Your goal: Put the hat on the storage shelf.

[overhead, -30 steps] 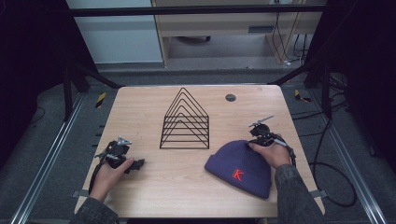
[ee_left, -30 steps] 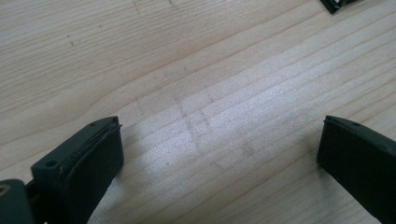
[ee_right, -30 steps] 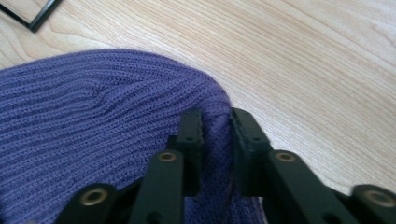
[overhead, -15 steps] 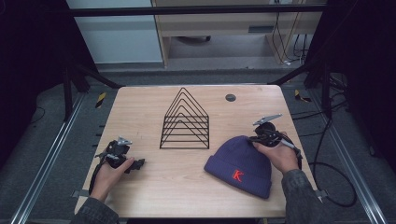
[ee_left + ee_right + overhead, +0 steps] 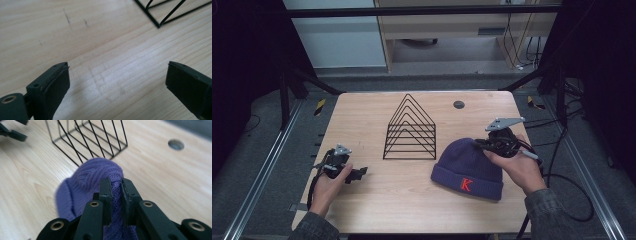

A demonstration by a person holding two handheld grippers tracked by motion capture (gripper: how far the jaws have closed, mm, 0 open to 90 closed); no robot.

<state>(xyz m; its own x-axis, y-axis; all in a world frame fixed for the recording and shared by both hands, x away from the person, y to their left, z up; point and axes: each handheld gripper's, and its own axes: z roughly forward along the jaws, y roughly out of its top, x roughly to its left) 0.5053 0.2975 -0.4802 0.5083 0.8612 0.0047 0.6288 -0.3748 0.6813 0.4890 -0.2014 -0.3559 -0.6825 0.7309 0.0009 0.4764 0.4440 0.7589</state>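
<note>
**Beanie crown lifted by right gripper**

Raised since the earlier frame, the right gripper [image 5: 492,142] is held at the right side of the table [image 5: 362,115], its jaws clenched on a fold of the purple beanie [image 5: 92,178]. The beanie's cuff, marked with a red K, is seen lying flat. The left gripper [image 5: 354,173] is rested with jaws spread wide apart, near the black wire rack [image 5: 410,131].

Lab: framed table [image 5: 362,120], cables [image 5: 522,45]
</note>
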